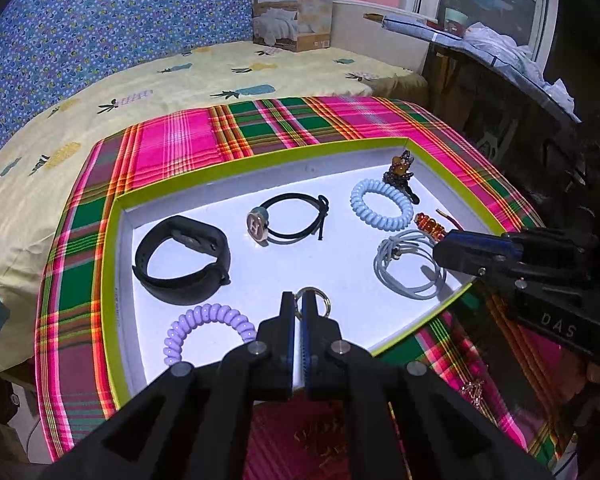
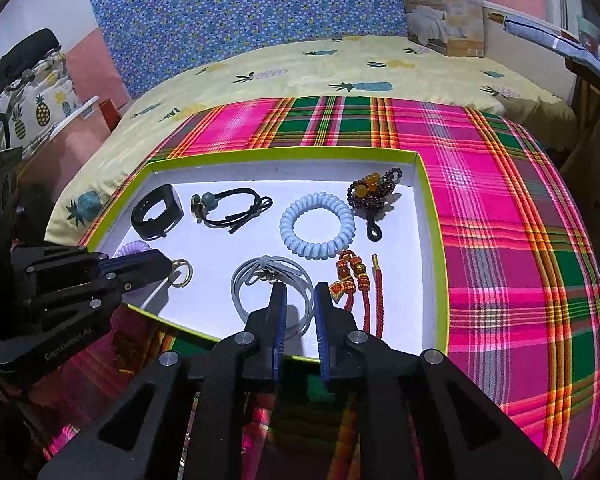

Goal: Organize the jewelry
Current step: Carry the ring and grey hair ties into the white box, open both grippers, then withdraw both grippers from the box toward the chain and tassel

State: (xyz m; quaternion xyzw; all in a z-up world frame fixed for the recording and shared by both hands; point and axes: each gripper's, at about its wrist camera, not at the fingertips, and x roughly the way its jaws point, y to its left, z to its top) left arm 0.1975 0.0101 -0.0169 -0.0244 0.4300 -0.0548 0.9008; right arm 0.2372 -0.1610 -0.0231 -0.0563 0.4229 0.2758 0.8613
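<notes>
A white tray with a lime-green rim lies on the plaid cloth. It holds a black watch band, a black tie with a round charm, a pale blue coil, a brown beaded charm, a red knotted cord, grey elastic ties and a purple coil. My left gripper is shut on a small metal ring near the tray's front. My right gripper stands open over the grey ties, gripping nothing.
The pink and green plaid cloth covers a surface beside a bed with a pineapple sheet. A cardboard box stands at the back. Small gold pieces lie on the cloth in front of the tray.
</notes>
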